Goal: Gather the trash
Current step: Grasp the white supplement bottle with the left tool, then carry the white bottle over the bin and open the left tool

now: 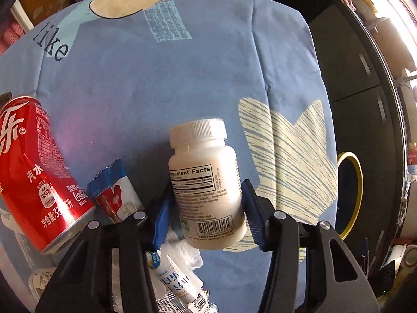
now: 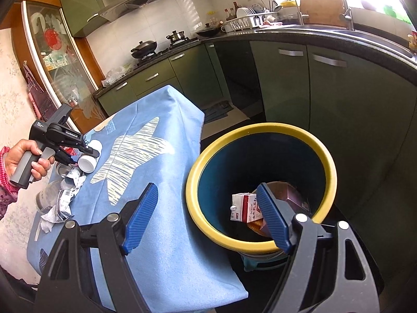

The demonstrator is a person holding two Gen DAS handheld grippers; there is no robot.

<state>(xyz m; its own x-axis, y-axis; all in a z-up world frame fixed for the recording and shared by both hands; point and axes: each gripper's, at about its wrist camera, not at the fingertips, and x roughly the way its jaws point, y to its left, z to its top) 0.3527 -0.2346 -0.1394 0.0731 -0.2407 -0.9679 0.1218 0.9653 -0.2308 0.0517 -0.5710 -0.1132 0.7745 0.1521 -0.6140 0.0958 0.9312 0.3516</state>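
A white pill bottle point(image 1: 206, 182) with a ribbed cap lies tilted on the blue star-print cloth point(image 1: 156, 78). The blue pads of my left gripper point(image 1: 207, 185) press on both its sides. In the right wrist view a hand holds that left gripper point(image 2: 78, 154) over the bottle's cap point(image 2: 87, 163). My right gripper point(image 2: 206, 186) stands open with nothing between its fingers, above the cloth's edge and the yellow-rimmed dark blue bin point(image 2: 260, 130). A white and red carton point(image 2: 245, 206) and brown packaging lie inside the bin.
A dented red cola can point(image 1: 39, 172), a blue and white wrapper point(image 1: 114, 193) and crumpled papers and tubes point(image 1: 177, 281) lie beside the bottle. The bin's rim point(image 1: 358, 182) shows past the cloth's right edge. Green kitchen cabinets point(image 2: 286, 83) stand behind the bin.
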